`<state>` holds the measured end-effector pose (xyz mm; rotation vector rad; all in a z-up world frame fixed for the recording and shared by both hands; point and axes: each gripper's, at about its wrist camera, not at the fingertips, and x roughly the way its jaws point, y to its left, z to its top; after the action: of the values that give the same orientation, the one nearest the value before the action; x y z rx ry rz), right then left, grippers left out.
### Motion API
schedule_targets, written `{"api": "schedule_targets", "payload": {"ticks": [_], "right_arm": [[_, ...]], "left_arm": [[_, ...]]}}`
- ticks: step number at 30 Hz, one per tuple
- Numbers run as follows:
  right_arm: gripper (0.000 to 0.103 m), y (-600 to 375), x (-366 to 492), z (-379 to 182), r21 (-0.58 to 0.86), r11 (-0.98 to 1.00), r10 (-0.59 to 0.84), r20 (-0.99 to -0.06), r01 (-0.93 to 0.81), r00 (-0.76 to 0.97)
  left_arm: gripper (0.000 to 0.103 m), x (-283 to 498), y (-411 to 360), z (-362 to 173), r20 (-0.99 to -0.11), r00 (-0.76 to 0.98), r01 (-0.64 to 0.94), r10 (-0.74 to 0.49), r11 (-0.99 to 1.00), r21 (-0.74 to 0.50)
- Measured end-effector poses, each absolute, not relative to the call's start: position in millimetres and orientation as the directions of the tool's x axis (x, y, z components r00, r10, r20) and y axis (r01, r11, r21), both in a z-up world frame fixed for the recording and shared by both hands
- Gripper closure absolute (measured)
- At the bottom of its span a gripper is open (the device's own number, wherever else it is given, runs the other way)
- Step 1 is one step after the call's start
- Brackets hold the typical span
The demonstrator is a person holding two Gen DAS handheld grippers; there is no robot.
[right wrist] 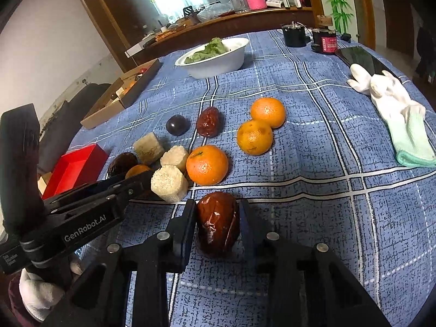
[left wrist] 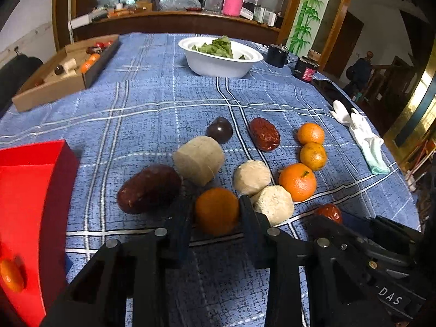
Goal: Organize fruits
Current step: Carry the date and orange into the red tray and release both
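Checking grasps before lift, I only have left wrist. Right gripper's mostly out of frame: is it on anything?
Observer: Yes. Right gripper is shut on a date, one finger on each side.
Operator: Is the date off the cloth?
Observer: It looks not. Its near end appears to rest on the tablecloth.
Operator: Anything touching it?
Observer: No. The nearest thing is a beige block to its left, with bare cloth between them.
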<state>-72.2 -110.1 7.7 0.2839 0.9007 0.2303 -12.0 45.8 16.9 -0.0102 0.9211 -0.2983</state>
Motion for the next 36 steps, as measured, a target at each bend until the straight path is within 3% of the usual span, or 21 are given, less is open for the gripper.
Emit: {"api": "schedule_targets", "payload": {"ticks": [7,11,20,26,36], "right_arm": [[0.070,-112.6,-75.4,10.1,0.372,0.923,0.351,-0.713,-0.097,0.607],[0.070,-109.4,-87.2,26.9,0.393,0.908,0.388,-0.652,-0.147,0.652],[0.069,-38.3,-106.1,88.8,0.391,0.851,0.523,-0.567,-0.351,0.637],[0.069,49.1,-94.3,87.1,0.411,0.775,0.626,-0.600,-0.480,0.498],[0.068,153.2,-69.5,47.0,0.307,0.772,0.572,-0.717,-0.557,0.398]], "left_arm": [[0.072,-45.4,80.1,53.0,-0.712,0.639,0.189,-0.290,0.957,-0.220],[0.072,-69.7,122.1,80.1,-0.672,0.687,0.133,-0.277,0.957,-0.259],[0.071,-107.1,244.9,106.7,-0.638,0.769,-0.122,-0.045,0.969,-0.216],[0.071,-113.8,292.5,81.3,-0.676,0.737,-0.228,0.023,0.949,-0.216],[0.071,-114.8,318.4,51.7,-0.725,0.686,-0.275,0.065,0.945,-0.175]]}}
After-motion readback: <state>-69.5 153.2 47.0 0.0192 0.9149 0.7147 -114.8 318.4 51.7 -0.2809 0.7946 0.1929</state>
